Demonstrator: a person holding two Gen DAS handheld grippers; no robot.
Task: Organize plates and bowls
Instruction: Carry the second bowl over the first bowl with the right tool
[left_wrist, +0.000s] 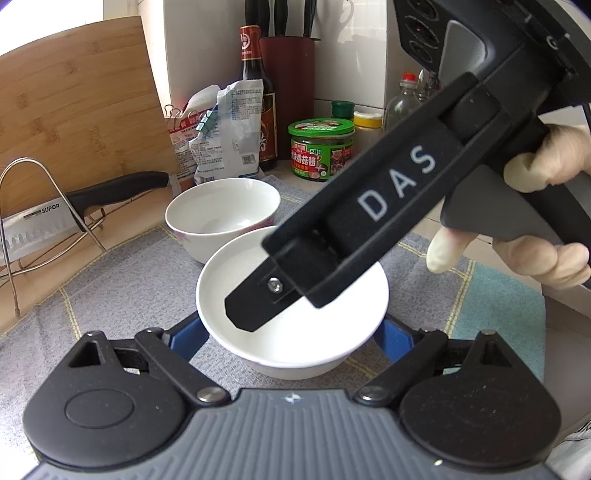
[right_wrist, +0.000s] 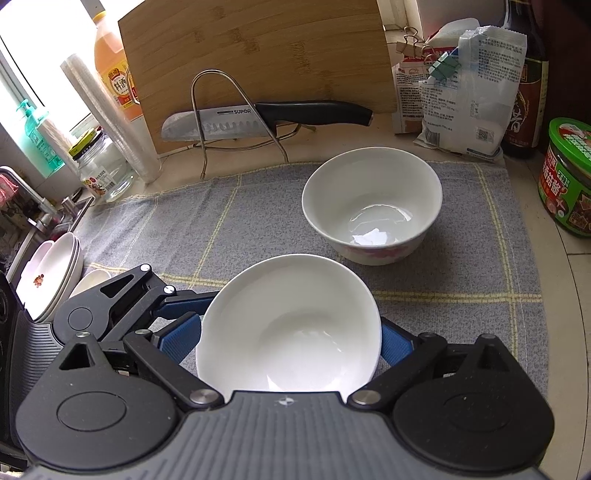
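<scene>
A plain white bowl (left_wrist: 291, 325) sits between the blue pads of my left gripper (left_wrist: 291, 341), which is shut on its sides over the grey checked cloth. The same bowl (right_wrist: 288, 332) shows in the right wrist view, tilted, with my right gripper (right_wrist: 288, 343) shut on it too; the left gripper's fingers (right_wrist: 173, 306) reach in from the left. My right gripper's body (left_wrist: 388, 206) hangs over the bowl in the left wrist view. A deeper white bowl with a pink pattern (right_wrist: 371, 210) stands upright on the cloth behind; it also shows in the left wrist view (left_wrist: 221, 218).
A stack of white plates (right_wrist: 48, 273) stands at the left by the sink. A knife (right_wrist: 266, 118) rests on a wire rack before a wooden board (right_wrist: 258, 51). Food bags (right_wrist: 461, 92), a sauce bottle (left_wrist: 258, 96) and a green jar (right_wrist: 569, 177) line the back and right.
</scene>
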